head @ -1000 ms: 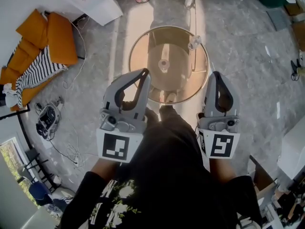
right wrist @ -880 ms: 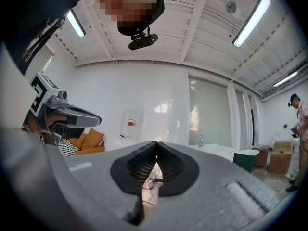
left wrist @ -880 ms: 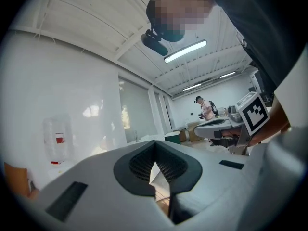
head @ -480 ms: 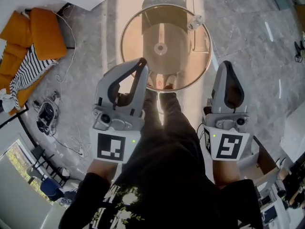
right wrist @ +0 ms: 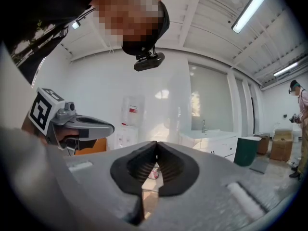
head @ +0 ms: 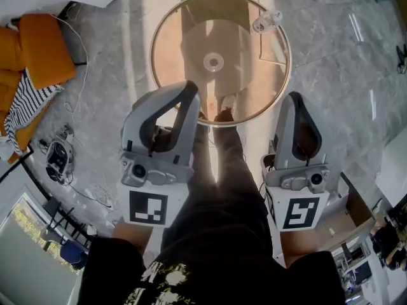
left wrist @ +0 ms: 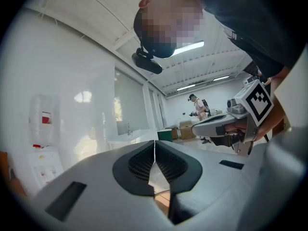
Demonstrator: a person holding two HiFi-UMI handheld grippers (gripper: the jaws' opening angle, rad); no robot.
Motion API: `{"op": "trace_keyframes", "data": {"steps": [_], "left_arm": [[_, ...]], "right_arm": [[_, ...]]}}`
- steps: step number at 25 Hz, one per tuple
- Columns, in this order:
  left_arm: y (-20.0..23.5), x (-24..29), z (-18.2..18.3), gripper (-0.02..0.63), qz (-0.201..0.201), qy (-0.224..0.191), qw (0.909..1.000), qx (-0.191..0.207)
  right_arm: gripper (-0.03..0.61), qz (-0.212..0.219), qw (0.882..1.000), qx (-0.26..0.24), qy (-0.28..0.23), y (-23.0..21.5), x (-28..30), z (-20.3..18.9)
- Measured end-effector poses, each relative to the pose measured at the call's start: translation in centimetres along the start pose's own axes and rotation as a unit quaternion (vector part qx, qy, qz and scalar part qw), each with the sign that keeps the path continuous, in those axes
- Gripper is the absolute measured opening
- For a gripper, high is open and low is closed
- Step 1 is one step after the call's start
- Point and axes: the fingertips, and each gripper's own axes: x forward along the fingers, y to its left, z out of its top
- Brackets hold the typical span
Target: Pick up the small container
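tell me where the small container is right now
In the head view the small container sits near the far right rim of the round glass table, ahead of the right gripper.

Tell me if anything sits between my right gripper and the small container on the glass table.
Nothing visible does. The small container stands by the far right rim of the round glass table, and the glass between it and the right gripper is bare. The table's centre hub lies left of that line.

Head cam steeply down, close over left gripper & right gripper, glass table beyond, gripper cams level along own jaws — each sees the other.
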Motion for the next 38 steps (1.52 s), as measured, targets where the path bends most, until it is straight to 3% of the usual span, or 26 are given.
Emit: {"op": "trace_keyframes", "data": {"steps": [2,4,12,17,25,31,38], "left_arm": [[-0.1,0.7,-1.8,0.023,-0.004,0.004,1.0,0.0],[0.0,1.5,-3.9,0.108,-0.005,0.009,1.0,0.0],[-2.4,3.9,-13.6,0.183,-0.027,0.019,0.9994,-0.005],[-4.9,4.5,-19.4,0.193,-0.042,0.023,0.9989,-0.006],[-6.5,6.7,-28.6,0.213,-0.044,0.033,0.9985,-0.012],[-7.4,7.7,-34.2,0.215,-0.046,0.044,0.9979,-0.015],[-8.0,9.0,-38.2,0.215,-0.043,0.041,0.9981,-0.016]], "right_arm": [[-0.003,-0.002,1.0,0.007,-0.003,-0.1,0.5,-1.4],[-0.003,-0.003,1.0,0.012,-0.005,-0.3,1.0,-3.0],[-0.003,-0.003,1.0,0.01,0.016,-0.8,1.4,-12.0],[-0.003,-0.025,0.999,0.019,0.028,-0.8,1.1,-17.9],[-0.003,-0.024,0.998,0.034,0.046,0.3,2.6,-26.7],[-0.003,-0.027,0.997,0.045,0.058,0.8,3.0,-31.4],[-0.003,-0.031,0.996,0.046,0.072,0.5,3.3,-35.4]]}}
